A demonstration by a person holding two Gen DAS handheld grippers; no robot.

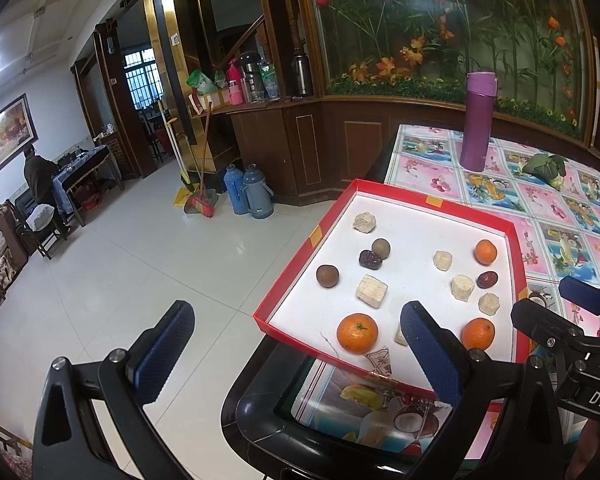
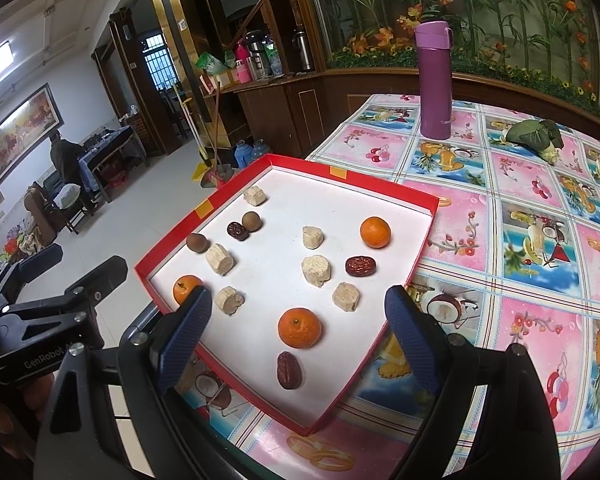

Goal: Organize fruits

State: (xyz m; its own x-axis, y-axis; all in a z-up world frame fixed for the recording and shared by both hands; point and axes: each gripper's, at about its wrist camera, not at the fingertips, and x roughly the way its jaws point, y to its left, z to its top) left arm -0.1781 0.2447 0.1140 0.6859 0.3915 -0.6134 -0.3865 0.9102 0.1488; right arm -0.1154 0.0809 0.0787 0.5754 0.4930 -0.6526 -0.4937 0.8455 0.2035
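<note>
A: Nearest the left wrist camera, what shows?

B: Blue pads of the left hand-held gripper [image 1: 296, 344], spread wide and released, nothing between them. One pad overlaps the near edge of the red tray [image 1: 284, 276].

A: And the fruit?

B: All inside the red tray: a mandarin [image 1: 357, 332] at its near edge, another mandarin [image 1: 478, 333] beside the pad, a third [image 1: 485, 251] at the far side. Two longans [image 1: 327, 276] and a dark date [image 1: 370, 259] lie toward the tray's left wall, among pale cake pieces [image 1: 371, 291].

A: Right wrist view?

B: Right hand-held gripper [image 2: 300, 336] also released, jaws wide and empty, over the tray's [image 2: 424, 240] near part. Between the pads sits a mandarin [image 2: 299, 327], untouched, with a date [image 2: 289, 369] nearer still. Beyond the tray, a purple flask [image 2: 434, 80] stands on the tabletop [image 2: 520, 280].
</note>
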